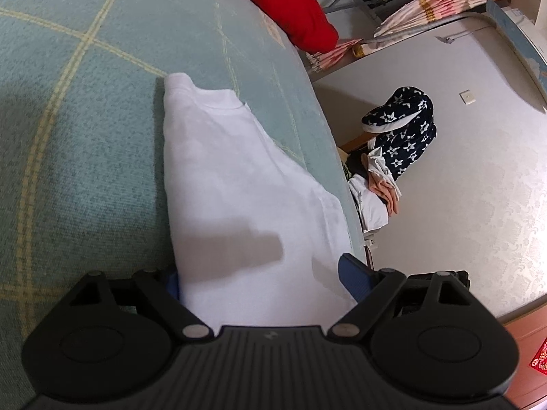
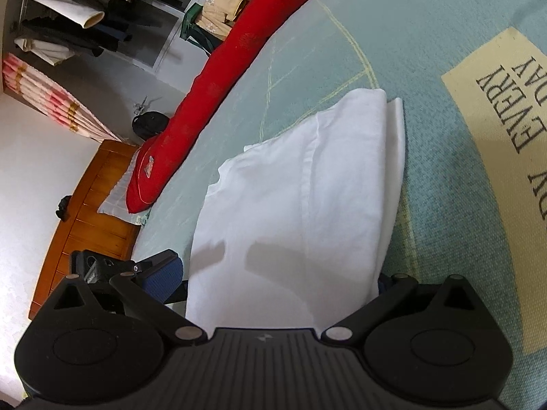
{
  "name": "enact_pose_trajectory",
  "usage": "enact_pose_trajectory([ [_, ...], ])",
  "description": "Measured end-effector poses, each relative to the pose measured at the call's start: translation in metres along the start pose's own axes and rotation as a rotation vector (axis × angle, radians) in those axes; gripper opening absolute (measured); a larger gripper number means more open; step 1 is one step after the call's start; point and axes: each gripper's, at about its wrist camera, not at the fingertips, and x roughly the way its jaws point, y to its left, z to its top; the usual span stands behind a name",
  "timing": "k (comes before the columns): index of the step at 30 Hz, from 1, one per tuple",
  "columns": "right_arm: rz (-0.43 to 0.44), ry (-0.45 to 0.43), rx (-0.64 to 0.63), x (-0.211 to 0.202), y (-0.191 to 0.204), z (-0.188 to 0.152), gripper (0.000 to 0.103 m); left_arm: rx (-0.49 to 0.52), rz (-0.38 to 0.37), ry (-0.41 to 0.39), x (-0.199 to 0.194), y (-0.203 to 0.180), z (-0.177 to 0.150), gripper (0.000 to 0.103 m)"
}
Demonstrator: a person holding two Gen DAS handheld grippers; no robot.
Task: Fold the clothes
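A white garment point(image 1: 222, 171), folded into a long narrow strip, lies on the teal bed cover point(image 1: 85, 119) near the bed's edge. My left gripper point(image 1: 259, 270) is open wide at the garment's near end. Its blue pads point(image 1: 355, 280) flank the cloth without pinching it. In the right wrist view the same white garment point(image 2: 307, 188) runs away from me, with a seam down its length. My right gripper point(image 2: 277, 270) also stands open wide. Its left blue pad point(image 2: 164, 273) is beside the cloth, and the garment's edge hides its right finger.
A long red pillow point(image 2: 212, 78) lies along the far side of the bed point(image 2: 444, 205). The bed's edge drops to the floor, where a navy star-print garment point(image 1: 403, 130) and other clothes are piled. A wooden bed frame point(image 2: 89, 205) and a clothes rack point(image 2: 68, 17) stand beyond.
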Motion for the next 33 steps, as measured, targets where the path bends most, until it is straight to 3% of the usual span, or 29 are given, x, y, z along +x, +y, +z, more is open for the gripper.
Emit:
enact_pose_trajectory([
  [16, -0.022, -0.015, -0.058, 0.003, 0.017, 0.001, 0.103, 0.015, 0.016, 0.016, -0.003, -0.010, 0.001, 0.087],
  [33, -0.053, -0.031, -0.146, -0.001, 0.050, -0.005, 0.103, 0.068, -0.025, 0.006, -0.019, -0.032, 0.000, 0.087],
])
